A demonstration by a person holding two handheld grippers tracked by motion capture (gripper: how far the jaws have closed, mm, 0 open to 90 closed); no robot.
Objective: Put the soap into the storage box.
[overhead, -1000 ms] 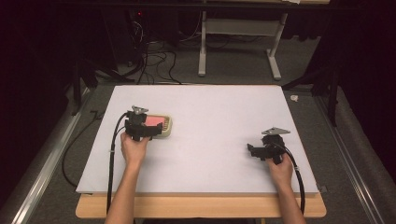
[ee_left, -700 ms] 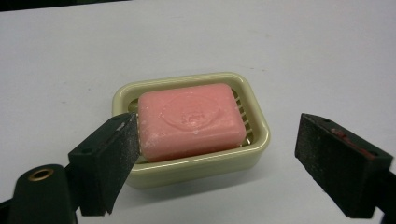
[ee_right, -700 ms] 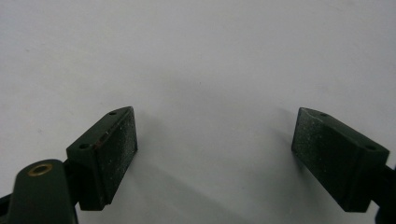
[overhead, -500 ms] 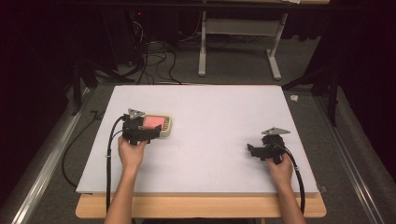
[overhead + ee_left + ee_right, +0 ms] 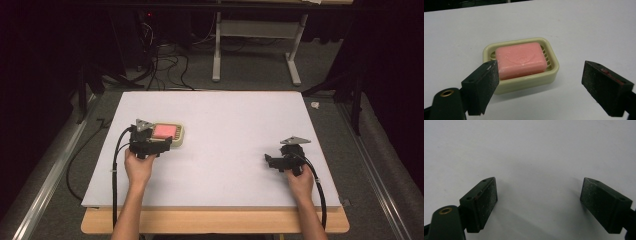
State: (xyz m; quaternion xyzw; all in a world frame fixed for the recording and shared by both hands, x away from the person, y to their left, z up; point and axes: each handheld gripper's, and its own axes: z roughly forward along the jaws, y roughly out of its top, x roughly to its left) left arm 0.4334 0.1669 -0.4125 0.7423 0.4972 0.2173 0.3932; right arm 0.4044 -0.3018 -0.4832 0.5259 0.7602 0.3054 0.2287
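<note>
One pink soap bar [image 5: 521,59] lay flat in the cream soap dish [image 5: 554,72], long axis across the left gripper [image 5: 541,90]. Gaped wide just short of that dish, gripping nothing. Spread wide likewise, right gripper [image 5: 539,205], far from the dish.

The soap dish [image 5: 521,75] with its soap bar [image 5: 520,59] is your sole obstacle, just ahead of the left tongs [image 5: 539,86]. Between both tongs, bare tabletop [image 5: 235,130] gives you free passage; the right tongs [image 5: 539,205] face open surface.
</note>
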